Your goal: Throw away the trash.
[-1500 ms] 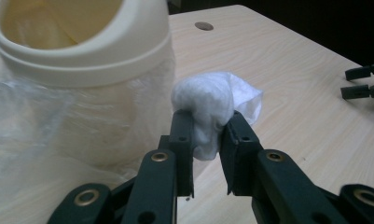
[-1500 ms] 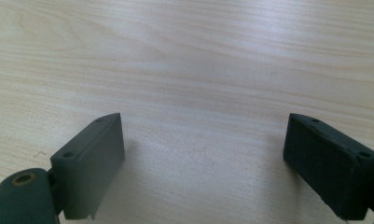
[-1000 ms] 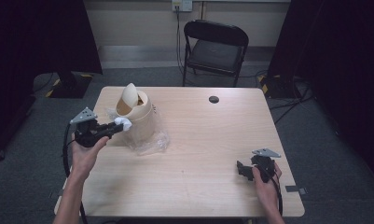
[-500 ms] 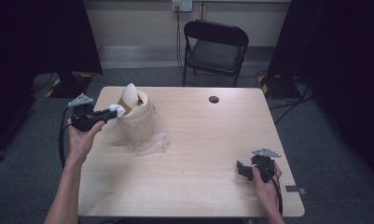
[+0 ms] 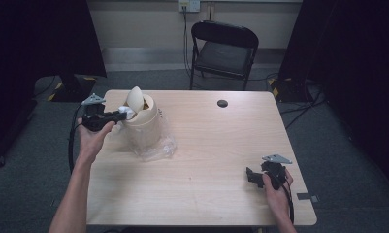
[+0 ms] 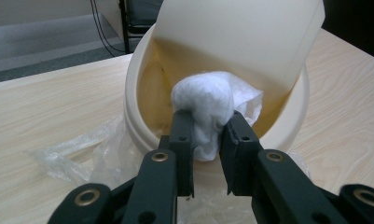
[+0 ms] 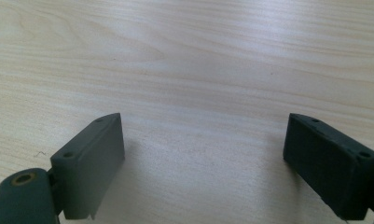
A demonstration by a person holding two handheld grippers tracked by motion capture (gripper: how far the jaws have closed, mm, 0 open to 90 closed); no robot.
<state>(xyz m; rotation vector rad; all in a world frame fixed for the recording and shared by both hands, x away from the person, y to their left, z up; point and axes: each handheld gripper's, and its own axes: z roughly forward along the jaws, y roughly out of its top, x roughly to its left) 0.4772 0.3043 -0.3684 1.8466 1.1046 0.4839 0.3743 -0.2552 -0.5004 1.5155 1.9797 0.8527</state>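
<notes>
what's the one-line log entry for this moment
left tongs: shut on tissue wad at bin opening | right tongs: open, over table

Bare table [image 5: 206, 160] beside bin [image 5: 142, 127]

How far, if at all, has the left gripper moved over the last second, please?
Yes. The left gripper, shut on a white wad, has moved away from the person, from beside the bin's side up to its rim.
</notes>
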